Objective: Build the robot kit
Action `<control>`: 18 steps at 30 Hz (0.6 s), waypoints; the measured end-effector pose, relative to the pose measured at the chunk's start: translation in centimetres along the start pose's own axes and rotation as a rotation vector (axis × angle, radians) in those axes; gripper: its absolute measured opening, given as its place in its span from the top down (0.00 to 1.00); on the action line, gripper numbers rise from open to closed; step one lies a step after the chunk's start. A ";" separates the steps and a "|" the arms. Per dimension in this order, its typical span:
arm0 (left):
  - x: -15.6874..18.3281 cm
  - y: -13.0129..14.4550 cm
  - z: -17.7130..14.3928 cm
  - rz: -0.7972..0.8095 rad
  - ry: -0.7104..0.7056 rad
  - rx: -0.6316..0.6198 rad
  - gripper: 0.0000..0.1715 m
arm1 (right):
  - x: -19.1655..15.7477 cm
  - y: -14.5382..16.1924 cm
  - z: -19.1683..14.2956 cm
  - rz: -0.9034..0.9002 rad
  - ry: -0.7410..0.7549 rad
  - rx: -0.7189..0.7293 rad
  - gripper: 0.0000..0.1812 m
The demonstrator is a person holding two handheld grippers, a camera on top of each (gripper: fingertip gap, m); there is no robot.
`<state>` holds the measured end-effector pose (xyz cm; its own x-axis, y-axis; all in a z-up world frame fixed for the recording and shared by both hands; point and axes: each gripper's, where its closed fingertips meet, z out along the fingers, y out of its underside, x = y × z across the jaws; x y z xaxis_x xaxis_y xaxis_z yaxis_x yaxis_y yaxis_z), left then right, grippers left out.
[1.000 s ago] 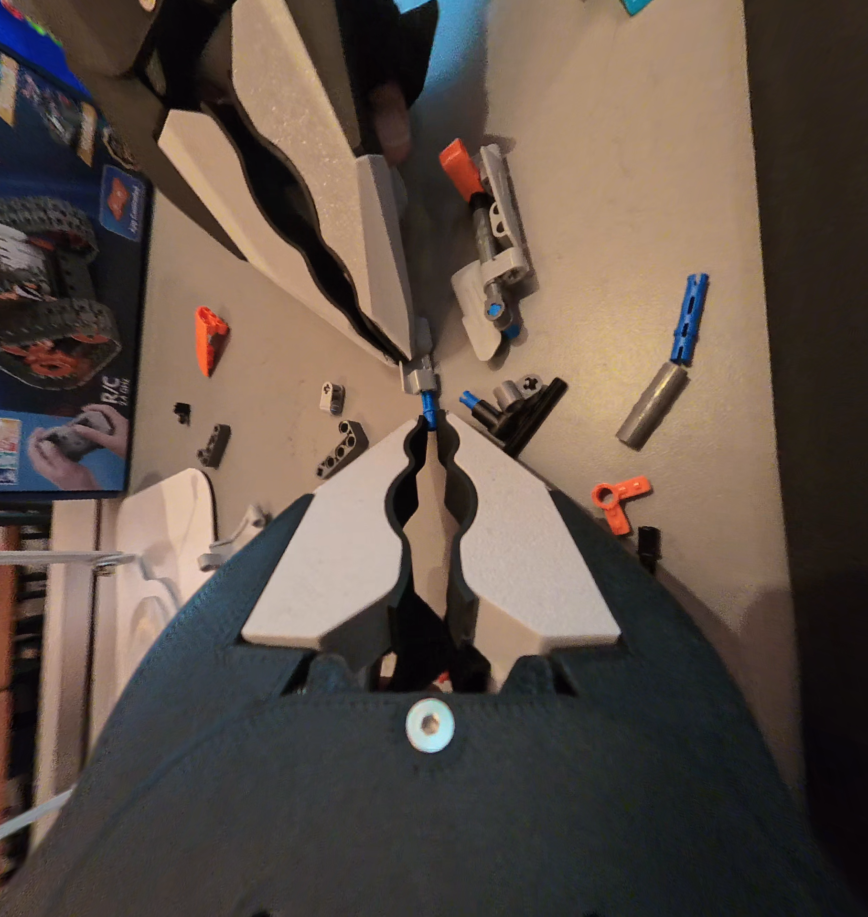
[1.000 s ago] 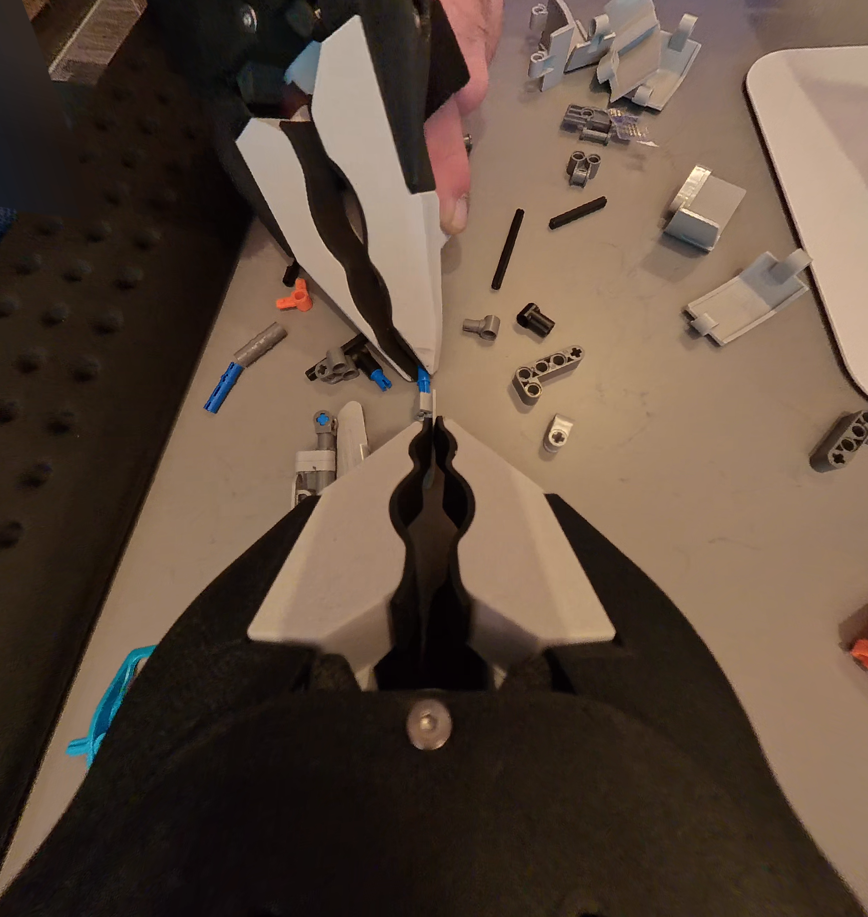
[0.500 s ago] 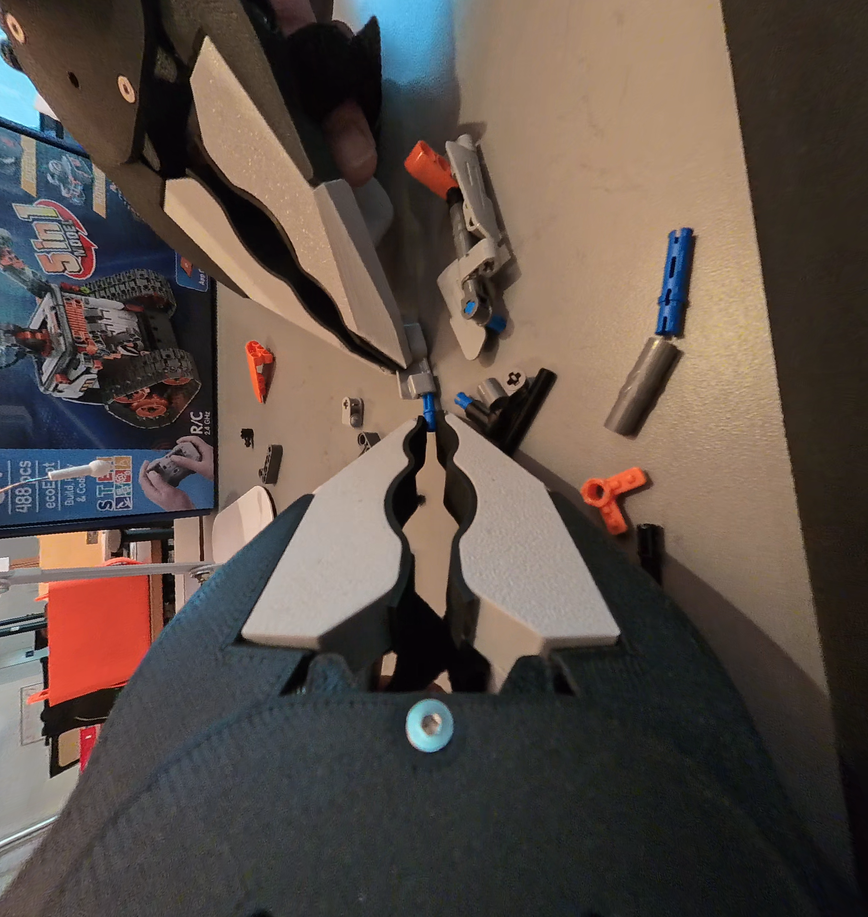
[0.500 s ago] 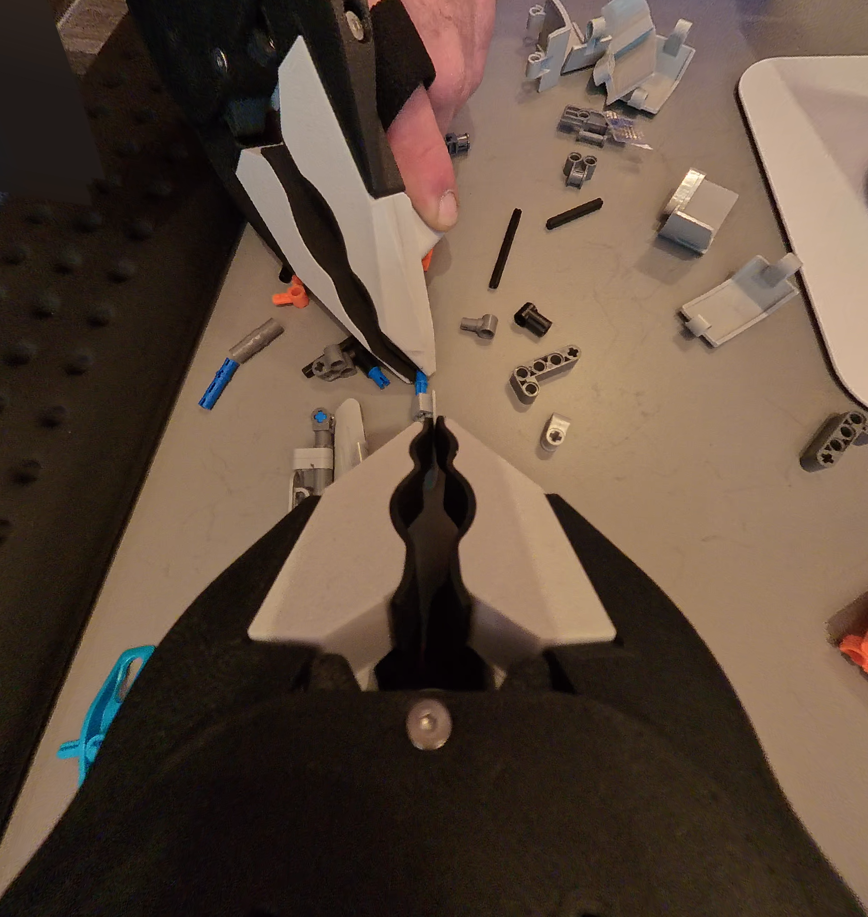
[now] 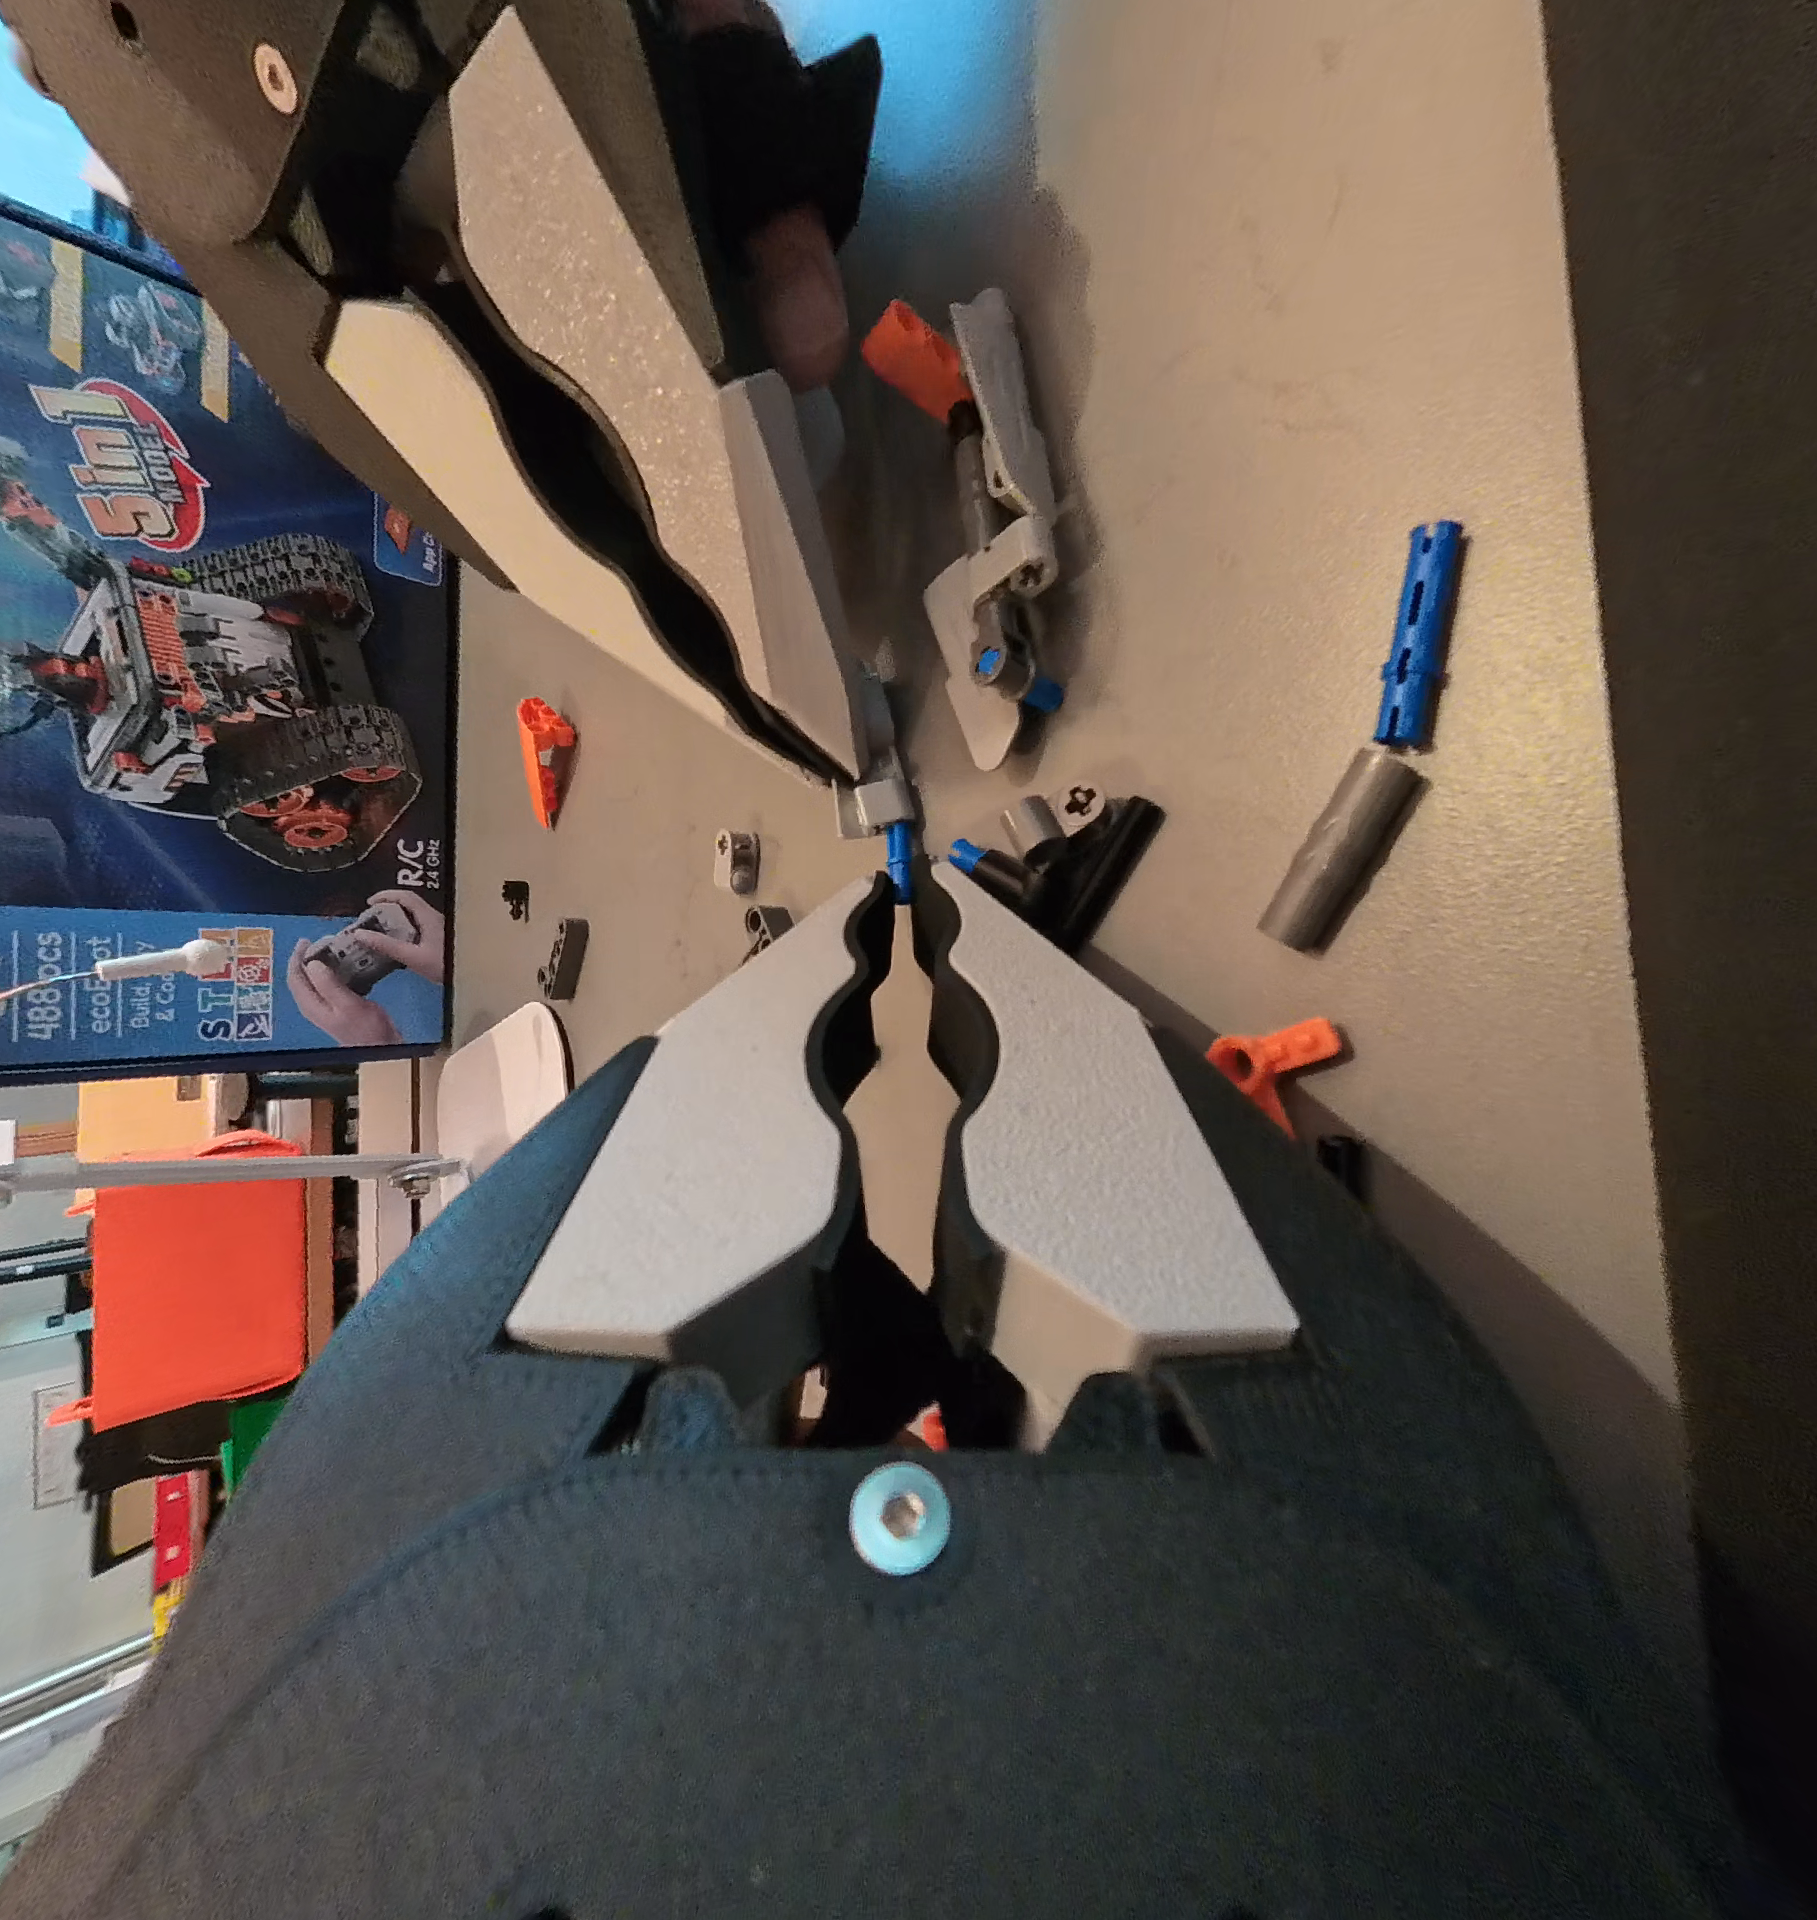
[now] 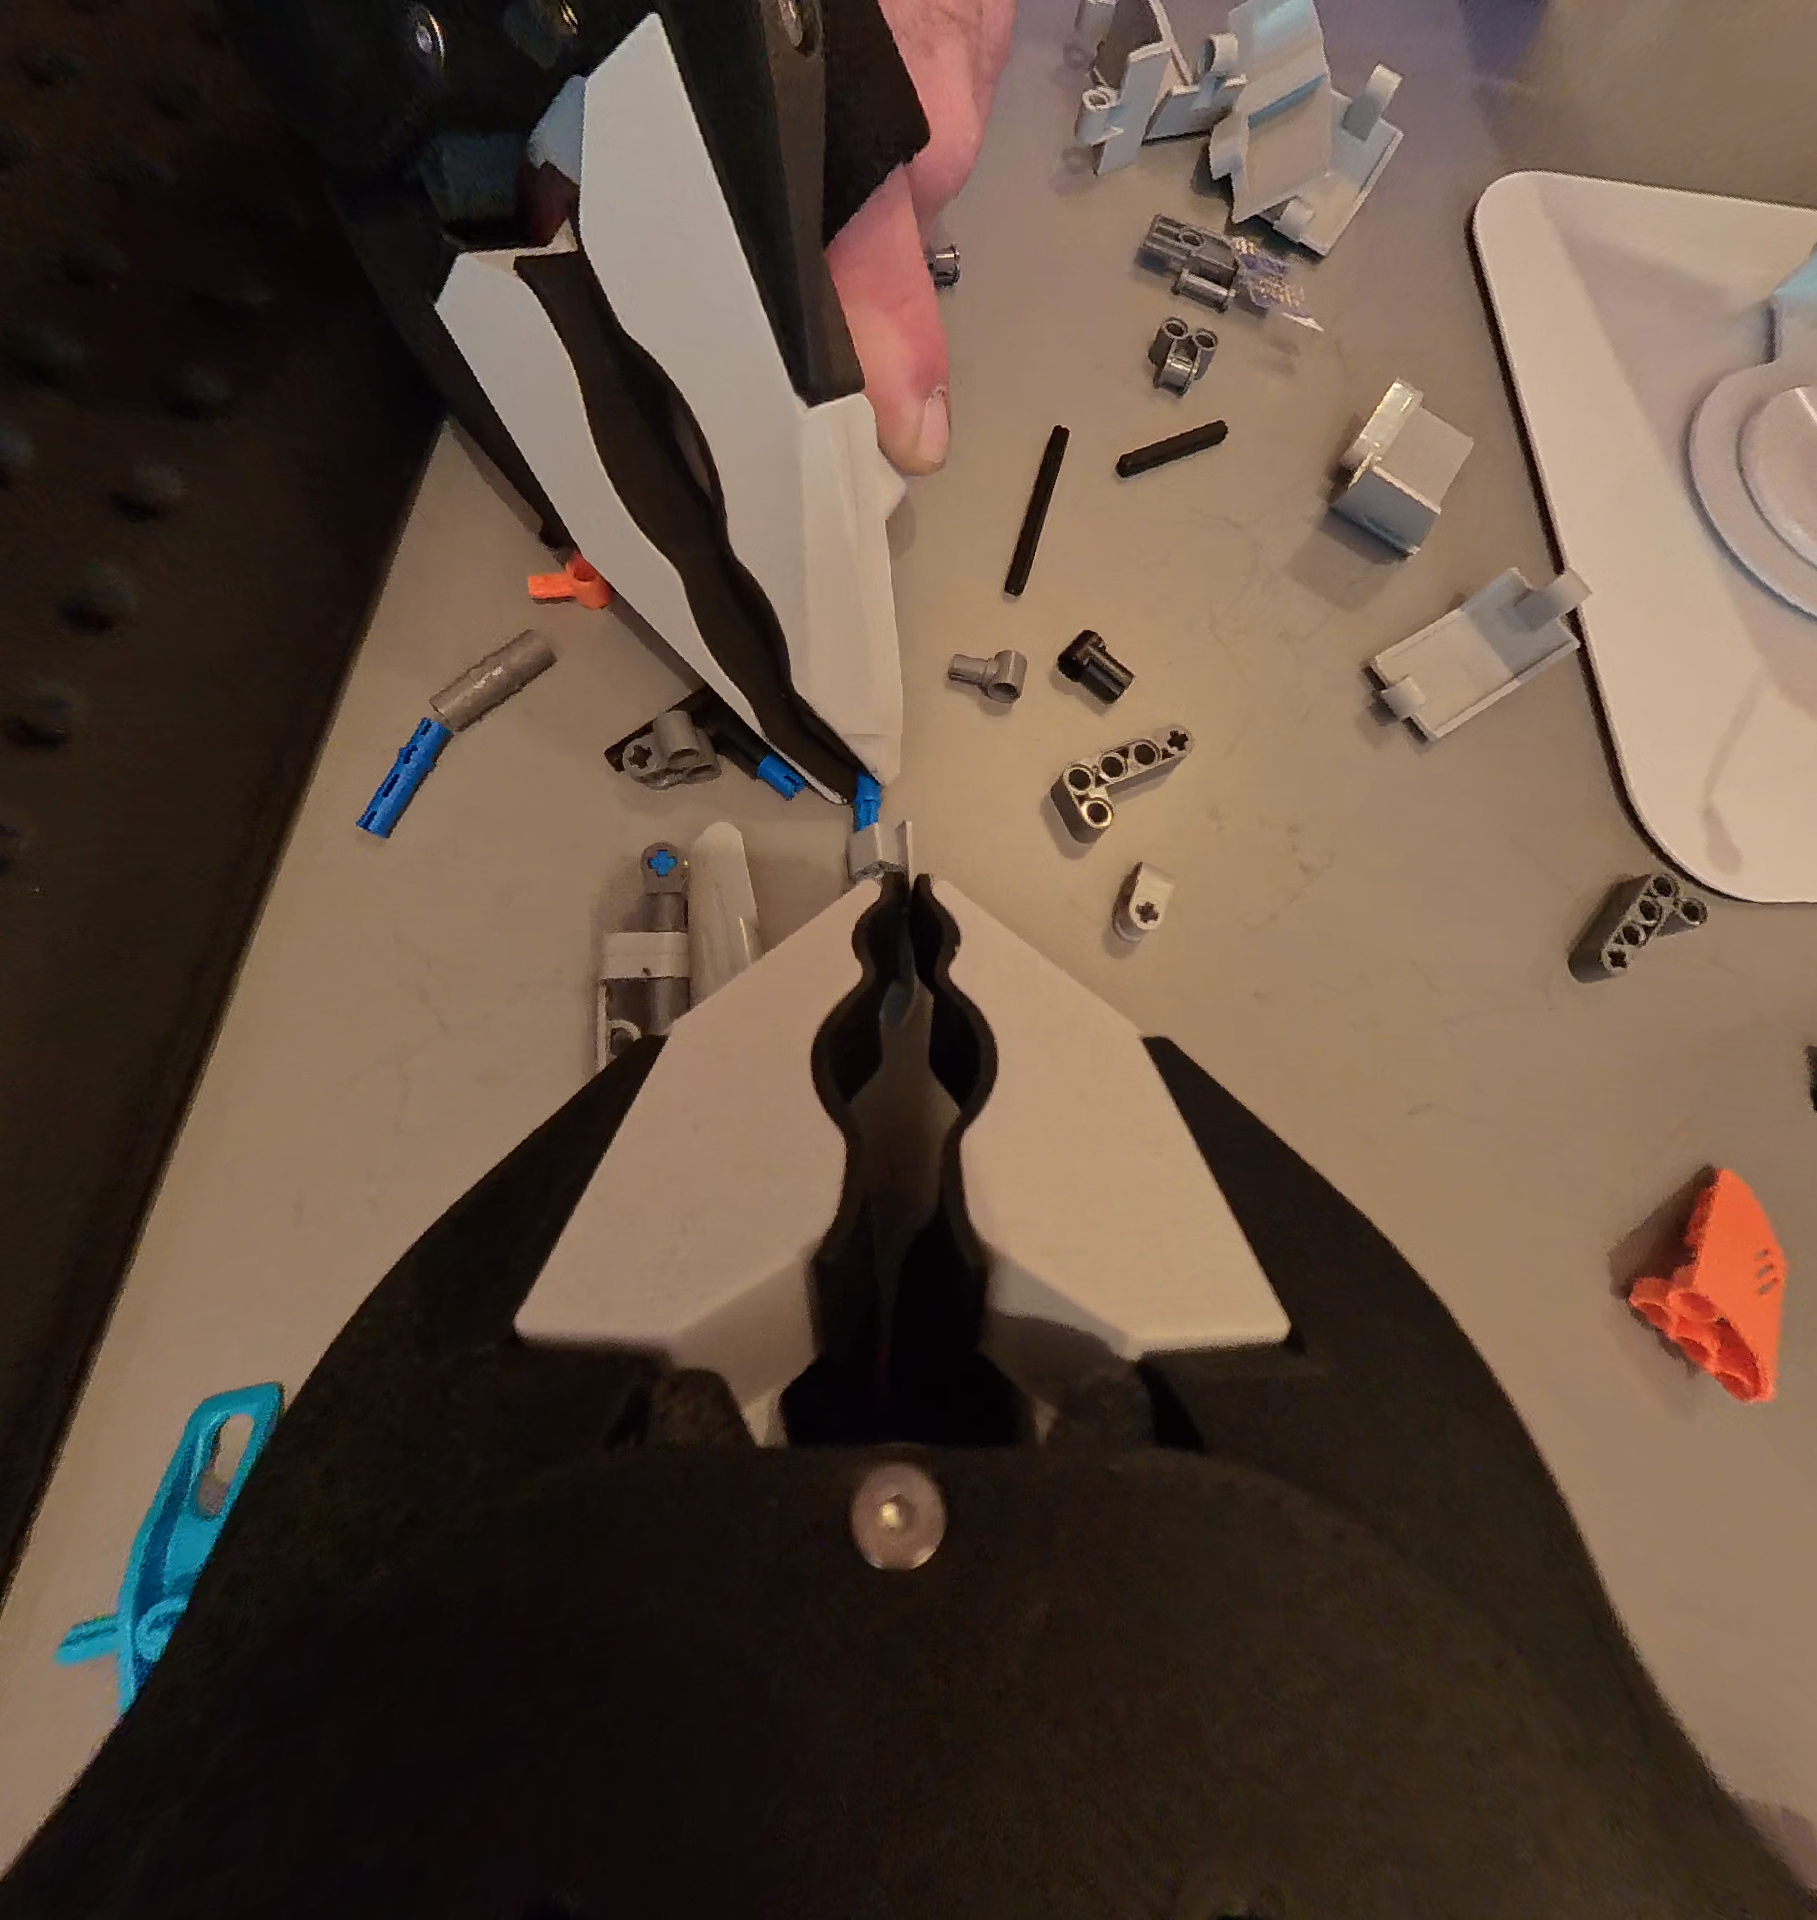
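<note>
In the left wrist view my left gripper [image 5: 901, 883] is shut on a small blue pin [image 5: 898, 850]. My right gripper [image 5: 860, 767] comes in from the upper left, tip to tip with it, holding a small grey connector [image 5: 876, 805] that meets the pin's free end. In the right wrist view my right gripper [image 6: 899, 881] is shut on the grey connector [image 6: 876, 847]. The left gripper [image 6: 862, 781] reaches down from the upper left with the blue pin [image 6: 865, 800] touching the connector. A person's thumb [image 6: 904, 343] rests on the left gripper. Both parts are held just above the grey table.
Loose parts lie around: a grey and blue rod [image 5: 1387, 727], a grey assembly [image 5: 997, 582], an orange connector [image 5: 1273, 1055], an L-shaped beam [image 6: 1117, 779], black axles [image 6: 1034, 509], an orange wedge [image 6: 1714, 1288]. A white tray [image 6: 1610, 468] is at right, a black studded mat [image 6: 104, 623] at left, a blue toy box [image 5: 197, 675] behind. My left and right fingertips are right by each other.
Both grippers stay tip to tip with pin and connector together. The left wrist view has tilted, bringing more of the blue box into view. The right gripper has shifted slightly.
</note>
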<state>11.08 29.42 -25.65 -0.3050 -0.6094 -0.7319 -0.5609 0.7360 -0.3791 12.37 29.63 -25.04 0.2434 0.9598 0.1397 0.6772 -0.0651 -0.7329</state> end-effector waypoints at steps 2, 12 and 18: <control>0.0 0.0 0.0 -0.015 -0.002 -0.004 0.99 | 0.0 0.0 0.0 -0.005 0.019 -0.002 1.00; 0.1 -0.3 0.3 -0.057 0.003 0.002 1.00 | 0.3 0.4 0.3 0.023 0.056 -0.008 1.00; -0.3 0.2 0.5 -0.056 0.055 0.028 0.99 | 0.4 0.4 0.2 -0.031 0.038 0.008 1.00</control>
<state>11.45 29.91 -25.77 -0.3159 -0.6645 -0.6772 -0.5565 0.7079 -0.4350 12.58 30.06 -25.45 0.2487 0.9501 0.1880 0.6797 -0.0329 -0.7328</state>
